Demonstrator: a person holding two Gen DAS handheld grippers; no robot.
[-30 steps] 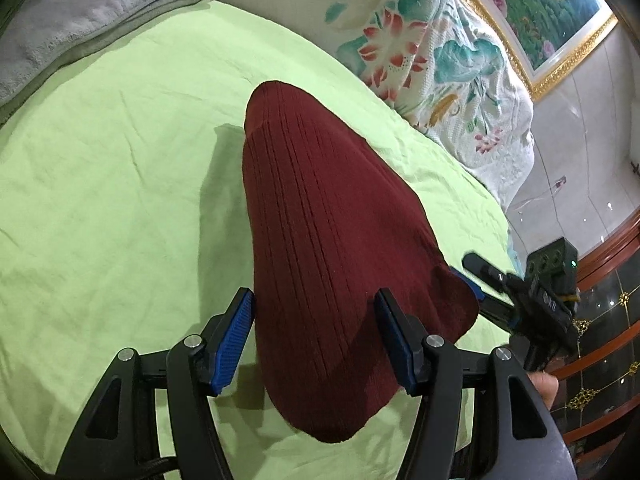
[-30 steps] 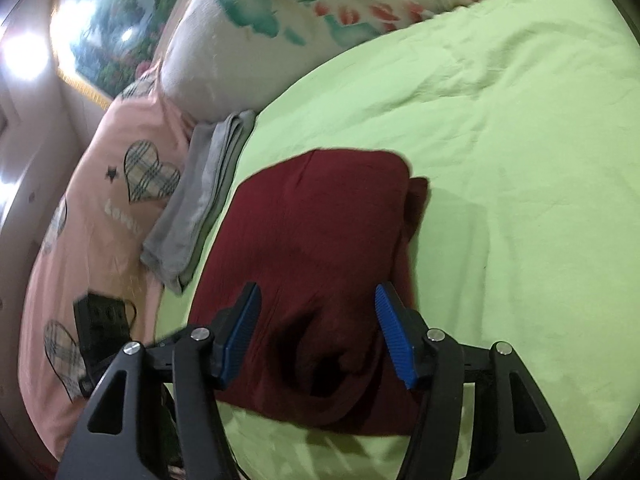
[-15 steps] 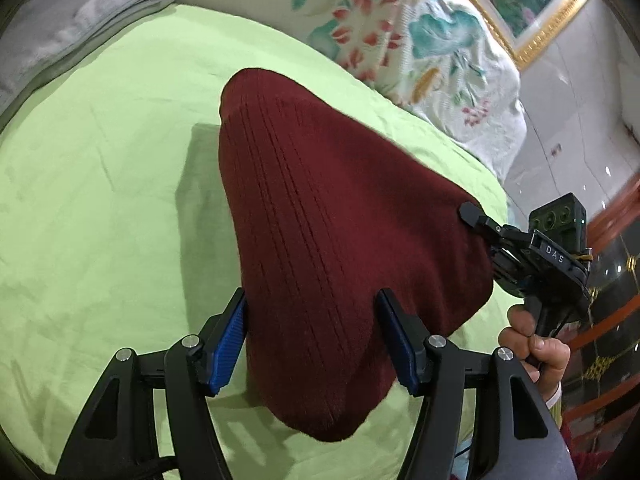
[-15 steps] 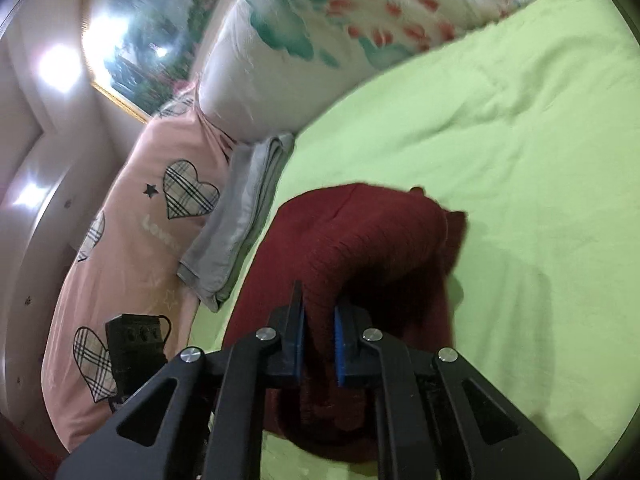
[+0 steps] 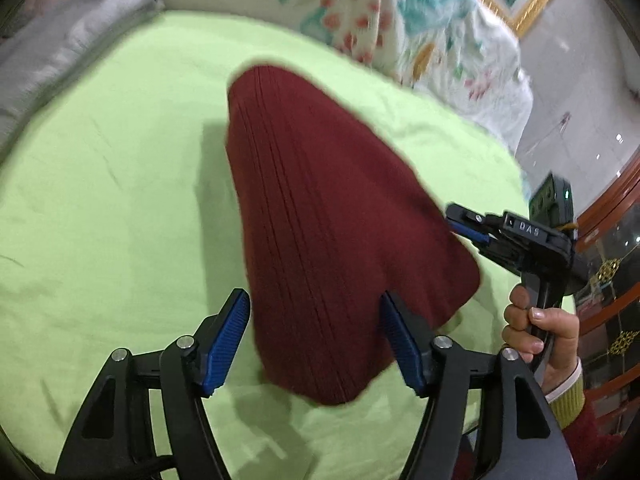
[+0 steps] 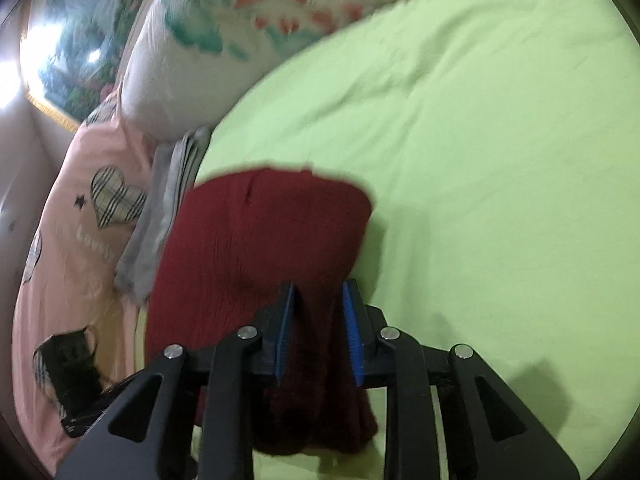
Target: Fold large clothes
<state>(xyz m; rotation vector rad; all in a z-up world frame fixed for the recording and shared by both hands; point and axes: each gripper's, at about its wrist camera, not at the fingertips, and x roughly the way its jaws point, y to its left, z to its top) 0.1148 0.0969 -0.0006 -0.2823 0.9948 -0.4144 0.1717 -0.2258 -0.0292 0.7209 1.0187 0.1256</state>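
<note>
Bed: green sheet [image 5: 100, 200] fills most of both views, lightly wrinkled.
Background: floral pillow [image 5: 400, 32] lies along the top of the left wrist view; a gold-framed picture [image 5: 536, 4] sits at the upper right.
Grey cloth: folded grey towel [image 5: 60, 40] rests at the upper left of the left wrist view, at the bed's edge.
Pink quilt: pink bedding with plaid hearts [image 6: 80, 220] runs down the left side of the right wrist view.
Garment: dark red ribbed knit garment [image 5: 320, 220] lies folded at the centre of the sheet, its near end raised off the bed.
Left tool [image 5: 316, 340]: blue-padded fingers spread wide on either side of the garment's near end, gripping nothing.
Right tool [image 6: 318, 328]: fingers pressed in on a bunched fold of the garment at lower centre of the right wrist view.
Right hand [image 5: 536, 332]: wrapped round the right tool's handle at the lower right of the left wrist view.
</note>
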